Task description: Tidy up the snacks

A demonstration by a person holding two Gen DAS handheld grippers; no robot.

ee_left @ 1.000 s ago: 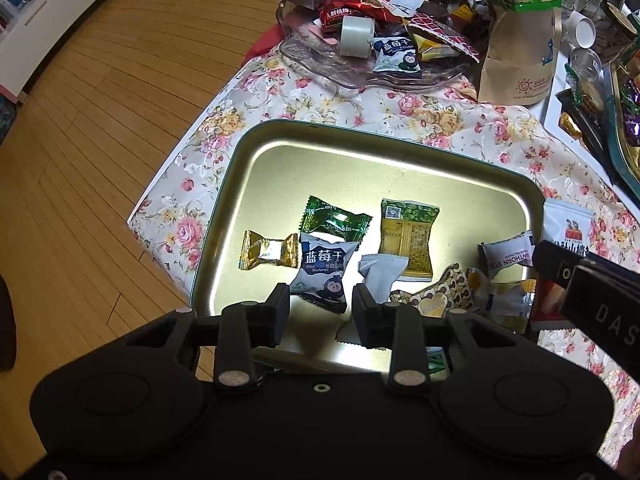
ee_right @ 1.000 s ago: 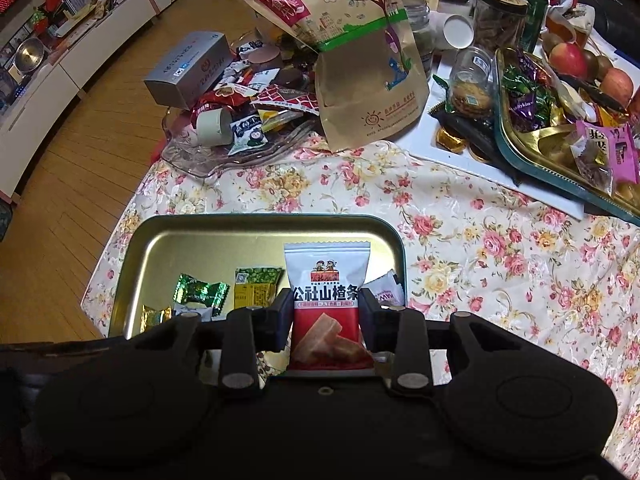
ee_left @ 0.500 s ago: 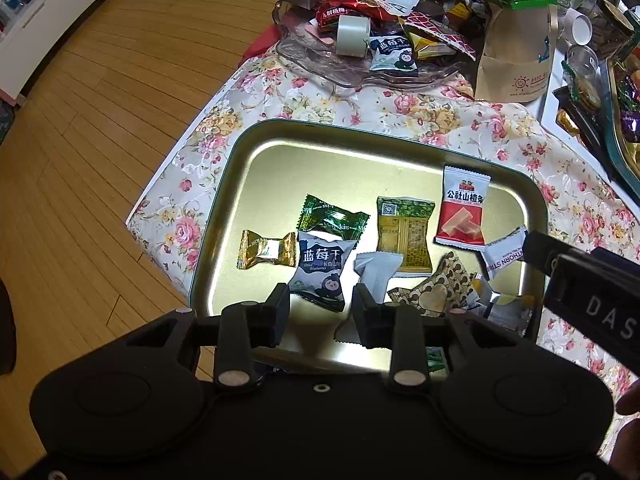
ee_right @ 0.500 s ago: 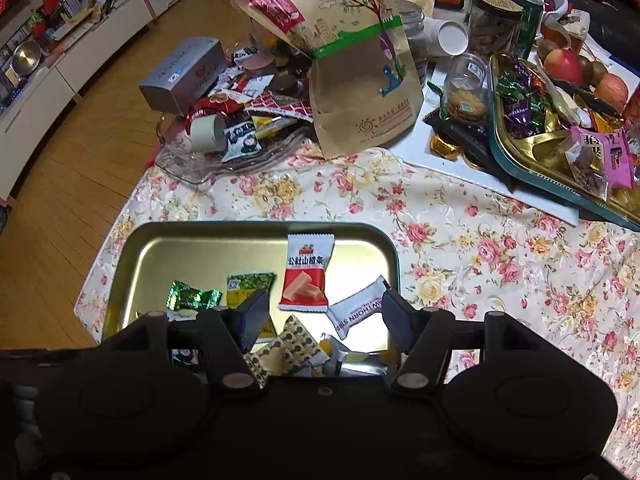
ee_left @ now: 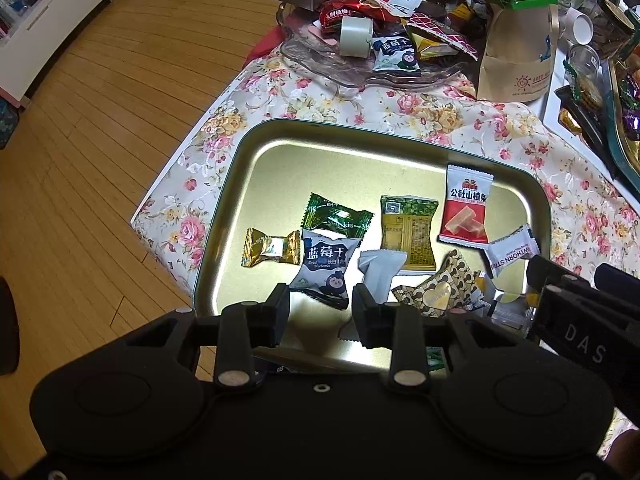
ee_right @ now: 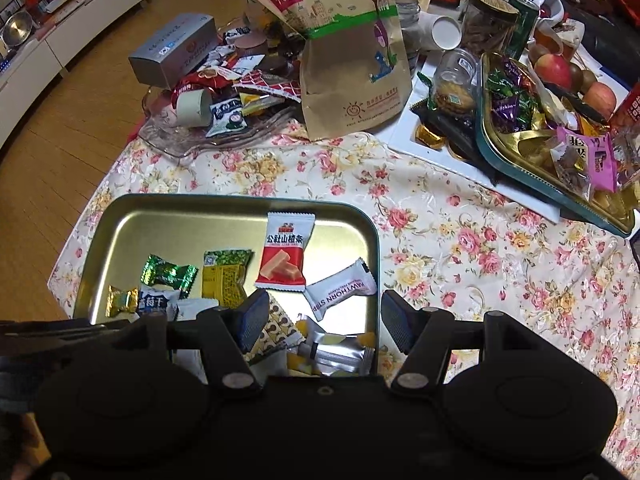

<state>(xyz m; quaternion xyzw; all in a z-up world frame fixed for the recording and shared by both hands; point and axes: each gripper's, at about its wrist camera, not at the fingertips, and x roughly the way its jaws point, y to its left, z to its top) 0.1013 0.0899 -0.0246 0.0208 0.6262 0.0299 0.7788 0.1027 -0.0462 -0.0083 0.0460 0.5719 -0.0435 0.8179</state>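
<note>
From the left wrist, the red packet (ee_left: 465, 208) now lies in the gold tray (ee_left: 256, 152), dropped a second ago, so one more snack is sorted; the left gripper (ee_left: 320, 308) hangs open, empty. The right wrist alone shows the right gripper (ee_right: 320, 320) spread, empty, and the second tray (ee_right: 520, 176).

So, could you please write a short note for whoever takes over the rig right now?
Left tool: open, empty, over the gold tray.
Right tool: open, empty, above the tray's near right corner.
Done: red hawthorn pack lies in the tray with about ten other wrapped snacks.
Left: loose snacks in the glass dish and the green-rimmed tray.
</note>
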